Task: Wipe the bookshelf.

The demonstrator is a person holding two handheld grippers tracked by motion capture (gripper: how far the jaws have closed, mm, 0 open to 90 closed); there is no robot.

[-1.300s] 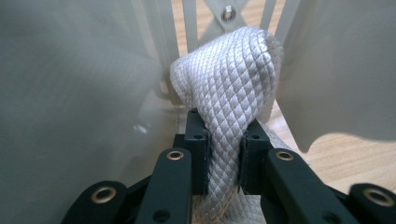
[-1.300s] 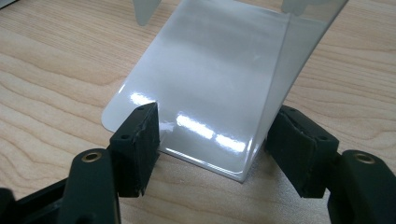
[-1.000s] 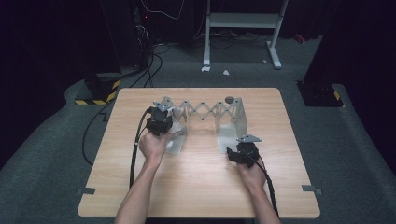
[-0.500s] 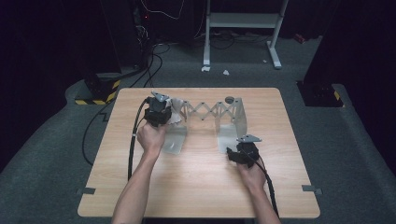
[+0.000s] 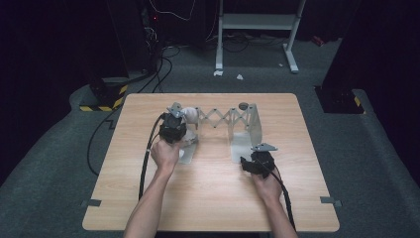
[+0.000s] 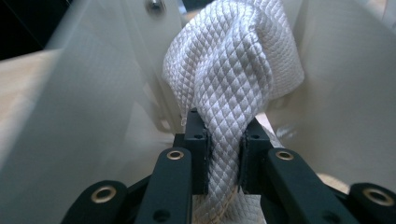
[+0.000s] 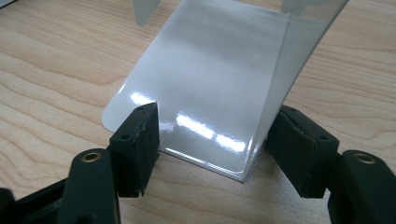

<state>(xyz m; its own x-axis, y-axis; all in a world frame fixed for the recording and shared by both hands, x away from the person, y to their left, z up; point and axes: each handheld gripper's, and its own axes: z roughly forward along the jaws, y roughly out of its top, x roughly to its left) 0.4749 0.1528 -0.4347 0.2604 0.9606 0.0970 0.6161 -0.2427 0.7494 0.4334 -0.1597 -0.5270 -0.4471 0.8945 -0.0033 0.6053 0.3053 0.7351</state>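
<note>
Left gripper (image 5: 174, 128) has shifted toward the surface's far edge, clamped on the white rope (image 6: 233, 93) at the rack's (image 5: 223, 119) left bracket. Right gripper (image 7: 212, 140) stands apart, straddling the right bracket's foot. Threading appears underway.

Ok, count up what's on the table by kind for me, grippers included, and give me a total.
Black grippers: 2, the left gripper clamped on the cloth, the right gripper straddling the rack's foot plate
White quilted cloth: 1
White folding rack: 1
Total: 4
</note>
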